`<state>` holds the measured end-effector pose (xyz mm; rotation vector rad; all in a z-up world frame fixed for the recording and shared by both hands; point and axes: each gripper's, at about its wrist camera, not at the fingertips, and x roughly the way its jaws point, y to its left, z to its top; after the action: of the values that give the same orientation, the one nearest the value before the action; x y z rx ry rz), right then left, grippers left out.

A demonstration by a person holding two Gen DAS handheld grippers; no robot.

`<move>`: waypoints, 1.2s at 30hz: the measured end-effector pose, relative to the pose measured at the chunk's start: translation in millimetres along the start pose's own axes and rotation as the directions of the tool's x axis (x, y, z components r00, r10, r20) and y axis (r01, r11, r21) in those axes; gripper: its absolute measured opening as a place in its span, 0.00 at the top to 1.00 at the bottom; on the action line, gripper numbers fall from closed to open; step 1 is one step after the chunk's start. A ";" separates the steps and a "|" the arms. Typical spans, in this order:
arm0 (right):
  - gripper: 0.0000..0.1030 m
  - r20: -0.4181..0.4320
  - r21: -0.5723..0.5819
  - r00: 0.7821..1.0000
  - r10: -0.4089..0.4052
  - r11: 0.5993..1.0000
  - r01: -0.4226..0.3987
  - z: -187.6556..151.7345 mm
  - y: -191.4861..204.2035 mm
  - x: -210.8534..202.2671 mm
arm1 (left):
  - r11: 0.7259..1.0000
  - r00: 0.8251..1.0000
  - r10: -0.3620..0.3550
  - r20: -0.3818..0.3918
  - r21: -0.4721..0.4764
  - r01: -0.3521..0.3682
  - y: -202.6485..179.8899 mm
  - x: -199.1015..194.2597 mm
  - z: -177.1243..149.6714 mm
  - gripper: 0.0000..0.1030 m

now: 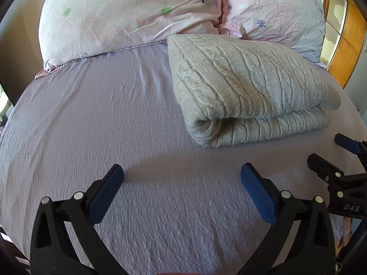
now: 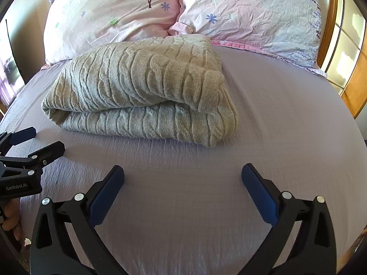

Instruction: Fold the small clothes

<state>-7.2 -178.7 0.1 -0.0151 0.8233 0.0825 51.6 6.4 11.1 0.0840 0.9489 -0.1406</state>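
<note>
A pale grey-beige cable-knit sweater (image 1: 250,87) lies folded in a thick bundle on the lilac bed sheet (image 1: 103,119), just in front of the pillows. It also shows in the right wrist view (image 2: 142,87), folded double. My left gripper (image 1: 182,171) is open and empty, above the sheet, short of the sweater and to its left. My right gripper (image 2: 182,171) is open and empty, above the sheet in front of the sweater's right end. Each gripper shows at the edge of the other's view: the right gripper (image 1: 330,153), the left gripper (image 2: 39,142).
Two pink flowered pillows (image 1: 128,16) (image 2: 250,16) lean at the head of the bed. A wooden cabinet with glass panes (image 2: 344,52) stands at the right. The bed's left edge drops off by a dark wall (image 1: 13,52).
</note>
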 end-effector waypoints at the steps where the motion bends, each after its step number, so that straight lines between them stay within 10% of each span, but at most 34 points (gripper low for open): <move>1: 0.01 0.000 0.001 1.000 0.000 1.000 0.000 0.0 0.1 0.0 | 1.000 1.000 0.000 0.000 0.000 0.000 0.0 0.1 0.2 0.02; 36: 0.01 0.002 0.007 1.000 -0.005 1.000 0.005 -0.4 1.0 0.1 | 1.000 1.000 0.001 0.000 -0.001 -0.001 -0.7 -0.4 0.5 0.02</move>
<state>-7.5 -177.7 -0.2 -0.0103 0.8217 0.0743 51.7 5.6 11.7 0.0836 0.9487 -0.1395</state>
